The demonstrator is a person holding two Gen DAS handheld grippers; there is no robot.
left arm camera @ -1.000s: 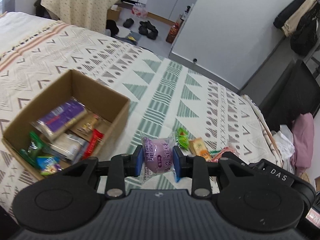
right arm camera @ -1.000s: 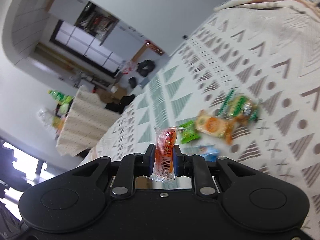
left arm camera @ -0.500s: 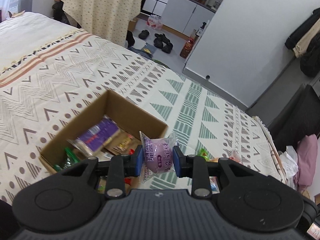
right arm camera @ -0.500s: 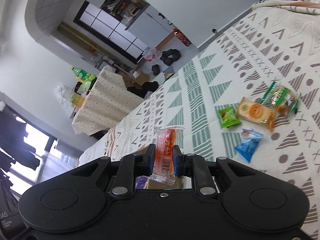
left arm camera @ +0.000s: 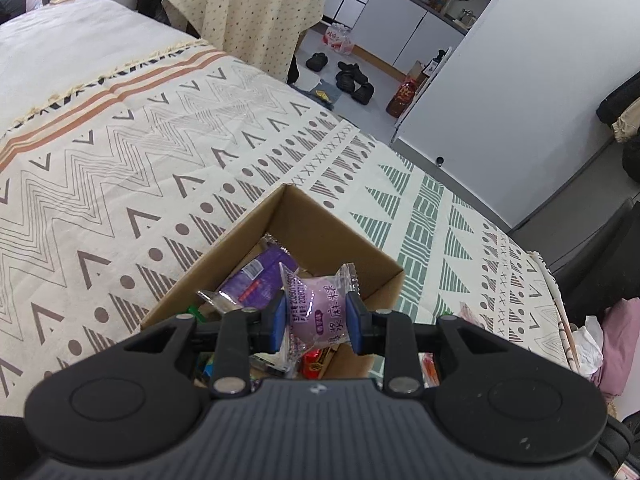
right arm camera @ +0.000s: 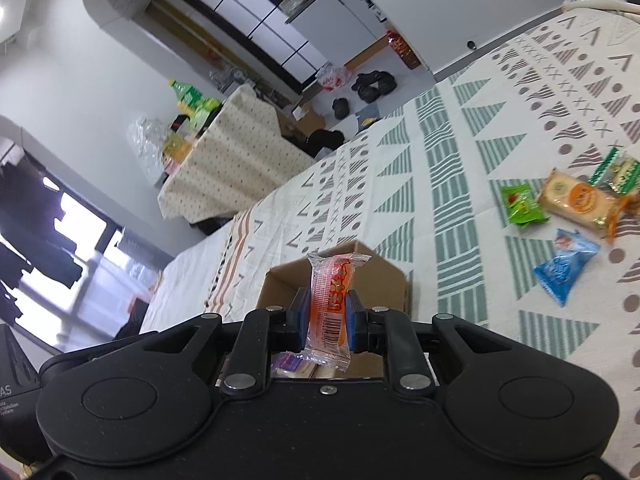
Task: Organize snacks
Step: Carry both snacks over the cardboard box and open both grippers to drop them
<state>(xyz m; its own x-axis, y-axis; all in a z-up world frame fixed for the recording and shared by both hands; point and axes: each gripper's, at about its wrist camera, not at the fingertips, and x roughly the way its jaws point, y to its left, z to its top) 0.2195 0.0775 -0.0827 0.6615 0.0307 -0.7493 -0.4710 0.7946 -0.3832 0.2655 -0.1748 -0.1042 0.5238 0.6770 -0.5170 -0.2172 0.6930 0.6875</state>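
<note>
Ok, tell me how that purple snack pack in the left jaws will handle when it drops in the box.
The purple snack pack looks puffy and soft, so it probably gives under the squeeze. Its glossy wrapper may be slippery. It seems light, and likely lands gently on the packs in the cardboard box without rolling.

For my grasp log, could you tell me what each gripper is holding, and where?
Left gripper: purple snack packet, pinched across its middle. Right gripper: orange snack packet, also mid-body.

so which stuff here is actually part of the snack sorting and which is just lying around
Part of the job: pink snack in left tool; orange snack in right tool; cardboard box; loose snacks on bed.

Lying about: shoes; red bottle; covered table.
</note>
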